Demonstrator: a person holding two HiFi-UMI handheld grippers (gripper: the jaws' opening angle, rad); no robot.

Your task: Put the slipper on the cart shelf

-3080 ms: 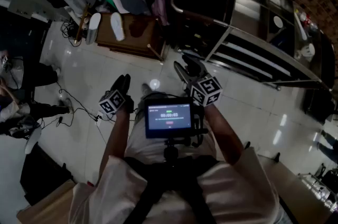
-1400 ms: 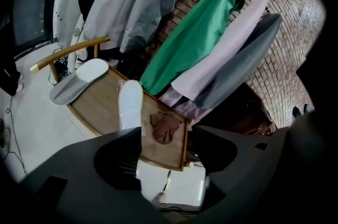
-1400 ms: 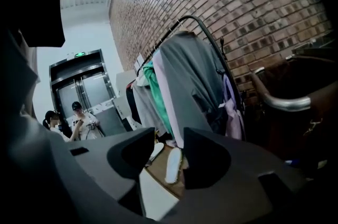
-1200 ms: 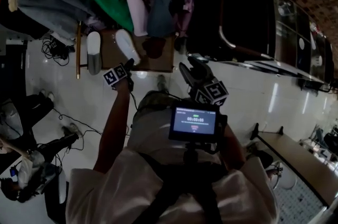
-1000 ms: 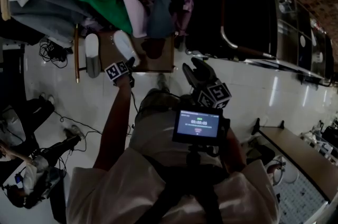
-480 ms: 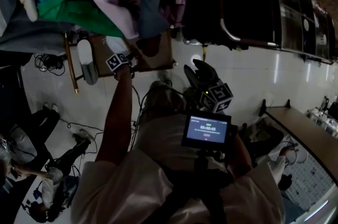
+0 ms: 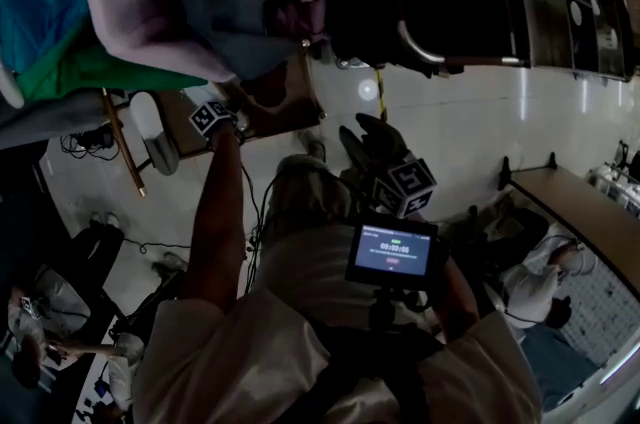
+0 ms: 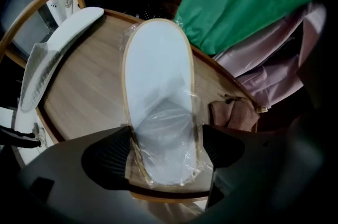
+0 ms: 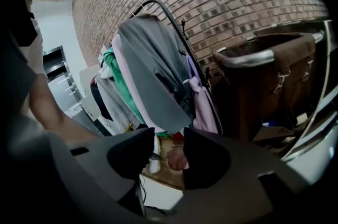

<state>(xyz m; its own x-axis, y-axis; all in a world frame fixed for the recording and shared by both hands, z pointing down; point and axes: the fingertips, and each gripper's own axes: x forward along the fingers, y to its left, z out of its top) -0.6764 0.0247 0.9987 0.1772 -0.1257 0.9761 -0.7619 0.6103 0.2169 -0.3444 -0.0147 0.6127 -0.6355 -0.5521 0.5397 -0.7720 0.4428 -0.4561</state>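
In the head view, the left gripper (image 7: 230, 112) points down at a low wooden shelf (image 7: 300, 97) under hanging clothes (image 7: 180, 2), while the right gripper (image 7: 365, 137) is held before the person's body. In the left gripper view, the jaws have just been opening and stand wide. They straddle the white slipper (image 8: 158, 85) (wrapped in clear film) without pressing it. It lies flat on the shelf, long axis running straight away, covered toe end between the jaws and heel pointing away. In the right gripper view, the jaws are partly apart and empty.
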